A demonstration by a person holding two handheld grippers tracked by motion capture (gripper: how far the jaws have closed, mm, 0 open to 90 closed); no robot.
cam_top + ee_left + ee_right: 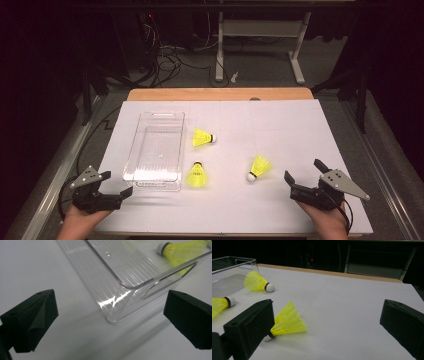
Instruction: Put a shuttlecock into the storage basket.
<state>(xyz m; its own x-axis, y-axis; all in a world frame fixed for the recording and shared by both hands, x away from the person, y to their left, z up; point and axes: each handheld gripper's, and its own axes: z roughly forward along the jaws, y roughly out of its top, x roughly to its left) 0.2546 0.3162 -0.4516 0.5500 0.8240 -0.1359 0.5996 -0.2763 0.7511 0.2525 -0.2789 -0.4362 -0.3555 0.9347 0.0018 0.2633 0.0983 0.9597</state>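
Right gripper view: the right tool (325,322), jaws apart, could knock the nearest shuttlecock (287,321) rolling across the surface (352,305).

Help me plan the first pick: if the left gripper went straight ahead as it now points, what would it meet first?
Probably the near corner of the clear tray, centred between the open left gripper's jaws.

A: Left gripper (116,184)?
B: Sitting at the desk's near left corner in the person's left hand (82,217), jaws gaping wide, holding nothing.

A: Right gripper (302,171)?
B: Resting near the near right corner in the right hand (327,220), jaws likewise spreading wide, nothing between them.
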